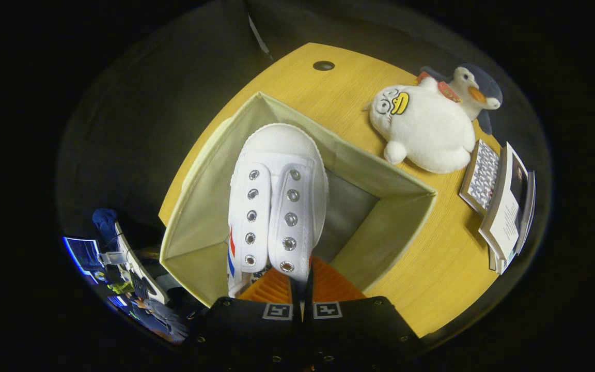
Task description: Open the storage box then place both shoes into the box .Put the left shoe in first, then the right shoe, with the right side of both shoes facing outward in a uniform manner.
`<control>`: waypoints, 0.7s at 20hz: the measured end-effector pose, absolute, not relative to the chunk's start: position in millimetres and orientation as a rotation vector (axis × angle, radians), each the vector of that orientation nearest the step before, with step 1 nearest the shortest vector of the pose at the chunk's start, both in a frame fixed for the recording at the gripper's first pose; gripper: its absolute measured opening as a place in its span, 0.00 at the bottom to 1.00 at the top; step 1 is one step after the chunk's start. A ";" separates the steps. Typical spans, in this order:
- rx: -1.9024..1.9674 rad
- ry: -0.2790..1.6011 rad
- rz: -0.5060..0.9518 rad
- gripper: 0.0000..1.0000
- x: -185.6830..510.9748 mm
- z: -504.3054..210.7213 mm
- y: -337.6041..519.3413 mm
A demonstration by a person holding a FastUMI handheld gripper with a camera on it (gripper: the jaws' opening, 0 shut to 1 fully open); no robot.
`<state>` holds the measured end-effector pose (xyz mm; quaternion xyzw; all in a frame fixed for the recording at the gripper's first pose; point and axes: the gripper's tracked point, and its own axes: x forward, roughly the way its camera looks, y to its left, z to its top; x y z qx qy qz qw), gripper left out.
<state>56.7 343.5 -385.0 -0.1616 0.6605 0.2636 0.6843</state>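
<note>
Gripper view: the gripper (301,289) is clenched on the heel end of a white shoe (277,196), both fingers pressed to it — the shoe hangs toe-forward inside the open storage box (406,227) at the table's (432,289) near edge. Two plush toys (426,129) and books (504,201) lie toward the right edge.

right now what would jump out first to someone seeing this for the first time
A white shoe with metal eyelets hangs toe-first over the open storage box, the gripper pinching its tongue end with the jaws nearly closed on it. Beyond the box, on the yellow wooden table, lie a white plush duck and a penguin toy, with booklets beside them.
</note>
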 end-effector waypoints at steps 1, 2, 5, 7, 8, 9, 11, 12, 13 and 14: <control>-0.357 1.493 0.583 0.00 55.0 -389.8 343.4; -0.347 1.508 0.576 0.01 54.6 -392.7 340.7; -0.246 1.536 0.609 0.13 43.0 -384.2 353.2; -0.198 1.527 0.656 0.28 37.5 -371.9 359.0; -0.203 1.507 0.672 0.39 38.4 -365.0 357.1; -0.215 1.484 0.687 0.53 39.8 -357.0 354.2; -0.238 1.435 0.697 0.80 41.3 -344.1 345.4; -0.240 1.417 0.699 0.93 41.7 -334.8 338.8; -0.237 1.401 0.703 0.93 40.5 -326.1 333.2; -0.229 1.383 0.704 0.95 39.3 -318.5 326.6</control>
